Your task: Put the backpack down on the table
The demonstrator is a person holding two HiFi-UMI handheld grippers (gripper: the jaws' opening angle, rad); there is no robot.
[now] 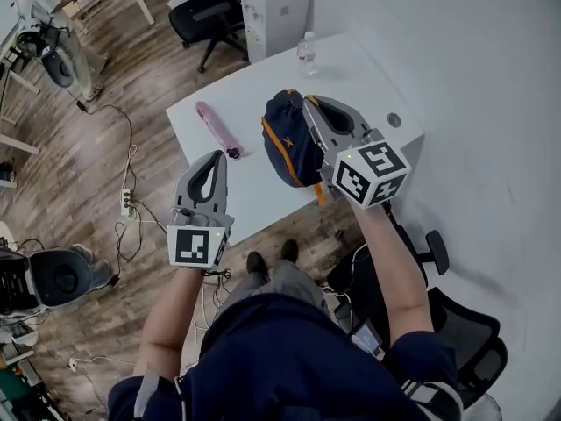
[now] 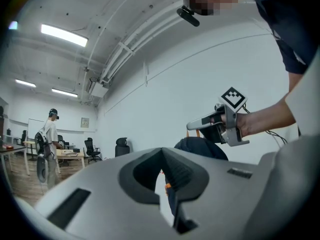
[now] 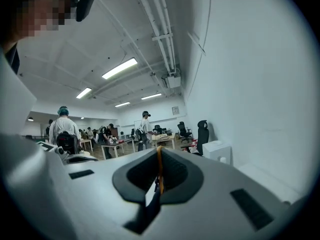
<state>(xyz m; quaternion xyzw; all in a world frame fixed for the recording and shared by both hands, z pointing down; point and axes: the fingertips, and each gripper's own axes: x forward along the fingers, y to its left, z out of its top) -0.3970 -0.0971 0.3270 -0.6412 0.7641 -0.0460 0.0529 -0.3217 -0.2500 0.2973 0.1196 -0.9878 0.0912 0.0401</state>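
Backpack hangs from our right gripper, whose jaws are clamped on its orange strap. It is over the near right part of the table, close to the edge. We cannot tell whether its bottom touches the top. Our left gripper is off to the left at the table edge, jaws together with nothing between them. We judge the carry mostly done. What is left is to lower the backpack until it rests fully on the table and let go of the strap.
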